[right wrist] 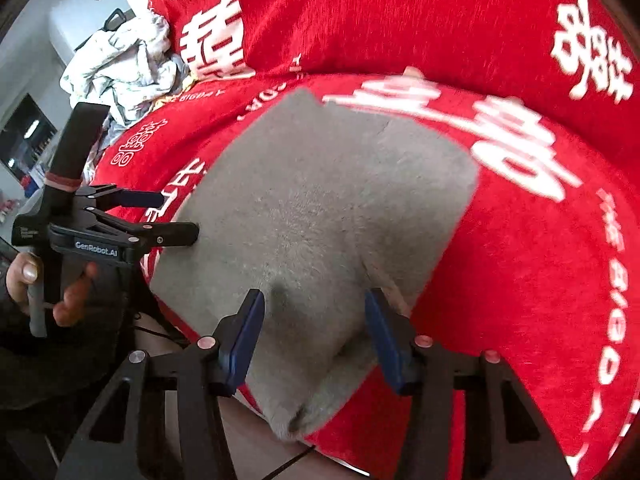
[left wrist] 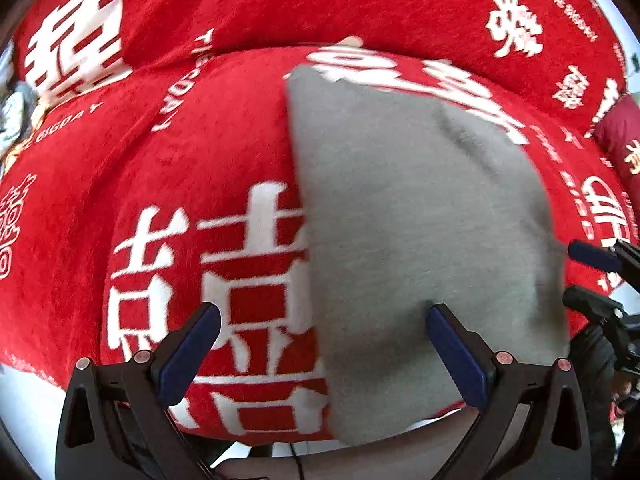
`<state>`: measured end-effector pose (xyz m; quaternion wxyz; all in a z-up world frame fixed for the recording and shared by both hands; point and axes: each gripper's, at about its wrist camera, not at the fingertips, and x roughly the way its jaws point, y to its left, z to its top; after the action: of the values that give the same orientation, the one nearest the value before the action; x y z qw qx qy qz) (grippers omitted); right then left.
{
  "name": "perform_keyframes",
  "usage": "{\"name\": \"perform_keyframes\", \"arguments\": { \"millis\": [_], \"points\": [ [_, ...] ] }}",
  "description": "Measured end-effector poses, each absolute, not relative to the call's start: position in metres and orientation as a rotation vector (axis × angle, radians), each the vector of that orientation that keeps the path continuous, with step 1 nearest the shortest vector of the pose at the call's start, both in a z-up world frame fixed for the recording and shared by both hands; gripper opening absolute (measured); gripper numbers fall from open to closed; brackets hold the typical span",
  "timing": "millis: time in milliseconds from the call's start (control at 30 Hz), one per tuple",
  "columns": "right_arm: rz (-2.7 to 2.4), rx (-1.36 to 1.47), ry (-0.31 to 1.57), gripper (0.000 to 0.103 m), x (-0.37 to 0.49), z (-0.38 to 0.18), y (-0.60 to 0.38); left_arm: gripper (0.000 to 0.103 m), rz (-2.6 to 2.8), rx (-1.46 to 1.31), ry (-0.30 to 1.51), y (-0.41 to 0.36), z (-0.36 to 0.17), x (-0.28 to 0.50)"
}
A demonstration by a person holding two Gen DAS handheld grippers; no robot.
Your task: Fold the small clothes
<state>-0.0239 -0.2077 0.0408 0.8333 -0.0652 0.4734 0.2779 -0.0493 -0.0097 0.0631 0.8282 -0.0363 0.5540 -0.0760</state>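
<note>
A folded grey garment (left wrist: pixel 420 220) lies flat on a red cover with white characters (left wrist: pixel 200 160). My left gripper (left wrist: pixel 322 328) is open over the garment's near left edge, its right finger (left wrist: pixel 456 352) over the grey cloth, its left finger over the red cover. In the right wrist view the same garment (right wrist: pixel 320 208) lies in front of my right gripper (right wrist: pixel 316 320), which is open and straddles its near corner. The left gripper (right wrist: pixel 176 216) shows there at the garment's left edge. Neither gripper holds anything.
The red cover (right wrist: pixel 520 260) drapes a cushioned seat and its backrest (right wrist: pixel 400 12). A crumpled pile of pale clothes (right wrist: pixel 124 68) lies at the far left of the seat. The seat's front edge runs just below the grippers. A dark red cushion (left wrist: pixel 620 136) sits at the right.
</note>
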Motion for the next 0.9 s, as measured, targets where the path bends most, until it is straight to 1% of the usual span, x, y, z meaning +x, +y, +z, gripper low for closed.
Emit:
{"name": "perform_keyframes", "arguments": {
  "millis": [100, 233, 367, 433, 533, 600, 633, 800, 900],
  "points": [
    [0.497, -0.267, 0.951, 0.057, -0.031, 0.048, -0.214, 0.103, -0.193, -0.068, 1.163, -0.023, 0.070, -0.047],
    [0.428, -0.368, 0.943, 0.057, -0.028, 0.042, -0.218, 0.103, -0.258, -0.052, 1.185, -0.053, 0.069, -0.043],
    [0.400, -0.444, 0.926, 0.057, -0.029, 0.030, -0.208, 0.103, -0.230, 0.094, 1.154, -0.088, 0.070, -0.046],
    [0.328, -0.427, 0.942, 0.057, -0.021, 0.022, -0.212, 0.103, -0.211, 0.144, 1.151, -0.099, 0.067, -0.045],
    [0.330, -0.255, 1.004, 0.057, -0.013, 0.019, -0.234, 0.103, -0.208, 0.176, 1.156, -0.102, 0.068, -0.046],
    [0.353, -0.267, 1.025, 0.057, -0.019, 0.022, -0.238, 0.103, -0.216, 0.148, 1.162, -0.097, 0.072, -0.047],
    [0.360, -0.280, 1.022, 0.059, -0.023, 0.025, -0.238, 0.103, -0.225, 0.124, 1.163, -0.093, 0.075, -0.046],
    [0.412, -0.237, 0.945, 0.060, -0.031, 0.058, -0.239, 0.103, -0.178, 0.116, 1.117, -0.078, 0.093, -0.039],
    [0.459, -0.219, 0.904, 0.066, -0.023, 0.070, -0.221, 0.103, -0.132, 0.087, 1.135, -0.066, 0.090, -0.028]
  ]
}}
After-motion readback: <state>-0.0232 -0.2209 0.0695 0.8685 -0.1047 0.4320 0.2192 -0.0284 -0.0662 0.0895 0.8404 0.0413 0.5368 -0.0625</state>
